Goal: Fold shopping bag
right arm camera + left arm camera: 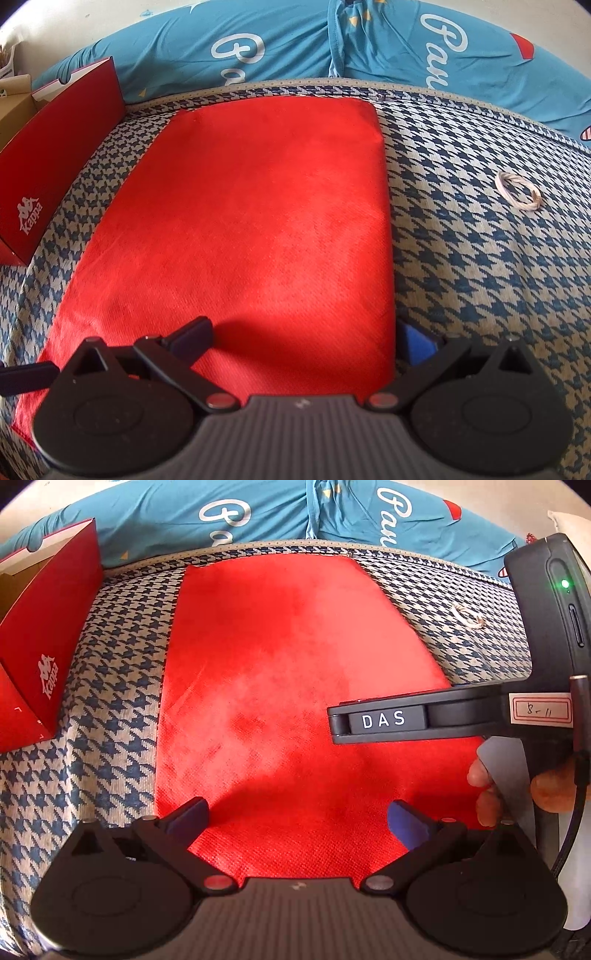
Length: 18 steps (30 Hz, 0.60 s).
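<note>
Lying flat down the middle of the houndstooth cushion [461,258], the red shopping bag [240,221] looks thin, limp and light (woven texture, probably not slippery), best pinched at a near corner or its right edge. Left gripper [297,821] and right gripper [306,341] hover wide open, empty. Red box [55,177] crowds the cushion's left edge; a rubber band [519,192] lies right, well apart.

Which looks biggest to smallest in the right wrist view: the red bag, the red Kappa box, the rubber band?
1. Red bag, filling most of the middle.
2. Red Kappa box, partly cut off at the left edge, so its full size is unsure.
3. Rubber band, by far the smallest.
</note>
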Each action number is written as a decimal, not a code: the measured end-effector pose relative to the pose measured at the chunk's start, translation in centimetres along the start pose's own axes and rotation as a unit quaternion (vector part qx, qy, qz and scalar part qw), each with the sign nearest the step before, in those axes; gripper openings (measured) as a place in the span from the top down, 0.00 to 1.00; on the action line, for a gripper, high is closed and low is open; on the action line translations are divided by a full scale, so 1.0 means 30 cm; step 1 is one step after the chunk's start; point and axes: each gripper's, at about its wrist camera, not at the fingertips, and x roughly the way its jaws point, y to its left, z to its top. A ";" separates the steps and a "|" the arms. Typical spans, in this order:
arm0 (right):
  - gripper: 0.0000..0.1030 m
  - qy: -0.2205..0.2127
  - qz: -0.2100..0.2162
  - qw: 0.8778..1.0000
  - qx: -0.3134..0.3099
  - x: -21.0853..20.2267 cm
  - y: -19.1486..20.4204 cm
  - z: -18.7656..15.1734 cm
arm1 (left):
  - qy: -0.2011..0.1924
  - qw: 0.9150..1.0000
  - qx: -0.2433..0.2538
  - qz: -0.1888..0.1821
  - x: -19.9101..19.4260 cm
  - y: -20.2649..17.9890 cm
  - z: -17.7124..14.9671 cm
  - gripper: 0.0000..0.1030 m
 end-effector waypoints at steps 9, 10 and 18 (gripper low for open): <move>0.00 0.001 -0.003 1.000 -0.001 0.002 0.005 0.007 | 0.001 1.000 0.001 0.000 0.000 0.005 0.000 0.00; 0.00 0.000 -0.003 1.000 -0.001 0.003 0.005 0.007 | 0.001 1.000 0.001 0.000 0.001 0.005 0.001 0.00; 0.00 -0.005 0.012 1.000 -0.009 -0.014 -0.010 0.015 | -0.018 1.000 0.007 0.016 -0.002 0.017 0.019 0.00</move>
